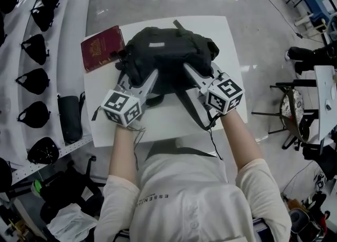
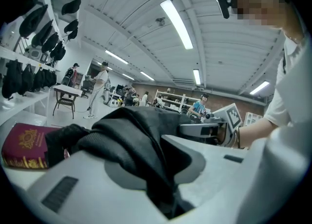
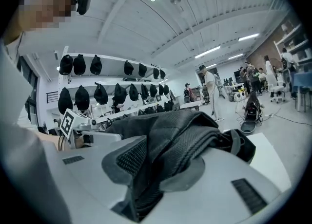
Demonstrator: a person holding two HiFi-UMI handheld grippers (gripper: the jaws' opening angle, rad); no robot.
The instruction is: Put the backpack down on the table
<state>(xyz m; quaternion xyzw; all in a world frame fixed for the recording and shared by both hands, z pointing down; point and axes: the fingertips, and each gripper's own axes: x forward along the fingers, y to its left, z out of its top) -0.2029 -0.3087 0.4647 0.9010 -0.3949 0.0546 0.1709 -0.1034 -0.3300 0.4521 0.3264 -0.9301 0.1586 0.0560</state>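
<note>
Grey print on the white shirt [image 1: 174, 199], upside down in the head view, reading "ESSEN…", with the remaining letters too small to read. A small pale label patch [image 1: 157, 44] on top of the black backpack [image 1: 168, 51], its writing illegible. A gold crest and gold lettering on the maroon passport [image 1: 101, 48], also too small to read.

Backpack down on the white counter [image 1: 158, 122], slumped, in the far half near the middle. Wider across than deep, so its long axis runs roughly left to right in the head view. One strap [image 1: 187, 110] trailing toward the near edge. Passport just beside its left end; whether the two touch cannot be told.

Left tongs [image 1: 138, 78] at the near left side of the backpack, jaws only narrowly apart and pinched on a thick fold of its black fabric [image 2: 146, 140], which fills the gap. Right tongs [image 1: 202, 77] at the near right side, likewise close together and clamped on bunched mesh-textured backpack fabric [image 3: 175, 140]. Both tongs pointing away from the person, angled slightly inward toward each other.
</note>
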